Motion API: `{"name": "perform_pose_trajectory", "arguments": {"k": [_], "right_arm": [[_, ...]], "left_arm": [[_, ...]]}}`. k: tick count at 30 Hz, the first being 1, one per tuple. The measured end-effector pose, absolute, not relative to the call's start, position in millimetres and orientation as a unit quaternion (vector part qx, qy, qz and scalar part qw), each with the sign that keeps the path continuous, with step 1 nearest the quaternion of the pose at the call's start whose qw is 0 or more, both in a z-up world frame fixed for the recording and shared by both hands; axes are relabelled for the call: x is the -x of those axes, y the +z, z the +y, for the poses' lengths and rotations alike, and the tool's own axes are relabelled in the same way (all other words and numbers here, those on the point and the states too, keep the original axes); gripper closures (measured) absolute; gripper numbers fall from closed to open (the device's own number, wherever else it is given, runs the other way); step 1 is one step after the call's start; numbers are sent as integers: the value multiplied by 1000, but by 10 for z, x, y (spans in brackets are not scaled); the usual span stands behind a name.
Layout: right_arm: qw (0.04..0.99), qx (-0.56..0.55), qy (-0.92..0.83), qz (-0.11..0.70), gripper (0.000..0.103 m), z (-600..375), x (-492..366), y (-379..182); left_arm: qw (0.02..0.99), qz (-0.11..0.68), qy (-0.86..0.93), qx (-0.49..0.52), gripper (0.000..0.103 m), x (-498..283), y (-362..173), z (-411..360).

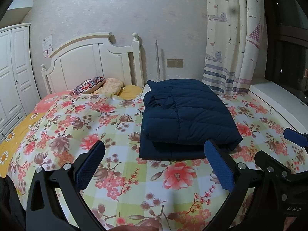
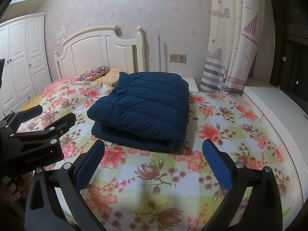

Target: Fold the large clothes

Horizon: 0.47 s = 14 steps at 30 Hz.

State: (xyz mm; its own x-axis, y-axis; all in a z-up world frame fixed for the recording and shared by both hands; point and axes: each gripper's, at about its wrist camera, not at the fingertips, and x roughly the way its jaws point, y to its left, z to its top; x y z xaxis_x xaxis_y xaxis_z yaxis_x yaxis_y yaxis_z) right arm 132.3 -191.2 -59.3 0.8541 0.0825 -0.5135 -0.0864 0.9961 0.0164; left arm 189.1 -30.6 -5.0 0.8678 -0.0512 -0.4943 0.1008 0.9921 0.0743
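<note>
A dark blue quilted down jacket (image 1: 184, 115) lies folded into a thick rectangle on the floral bedspread (image 1: 96, 119); it also shows in the right wrist view (image 2: 146, 109). My left gripper (image 1: 154, 154) is open and empty, held above the bedspread just short of the jacket's near edge. My right gripper (image 2: 153, 152) is open and empty too, just short of the jacket's near edge. The right gripper shows at the right edge of the left wrist view (image 1: 279, 159). The left gripper shows at the left of the right wrist view (image 2: 38, 127).
A white headboard (image 1: 92, 61) and pillows (image 1: 90, 85) are at the far end of the bed. A white wardrobe (image 1: 13, 73) stands left. A patterned curtain (image 1: 231, 38) hangs at the right above a white ledge (image 1: 279, 96).
</note>
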Motion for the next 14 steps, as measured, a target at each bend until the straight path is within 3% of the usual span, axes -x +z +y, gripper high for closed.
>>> {"name": "perform_pose_trajectory", "arguments": {"k": [5,9,14], "right_arm": [[960,6,42,277,2,-1918,-1441,-643],[955,11,46,293,2,-1991,-1637,-721],[953,14,-22,301,2,-2841,-1997,-520]], "left_arm": [[968,243,-36,-50,4,-1964,-85,-328],[956,284,-56,-36,4,-2240,-188,-213],[947,318,-11,-54,4,-2889,-253,560]]}}
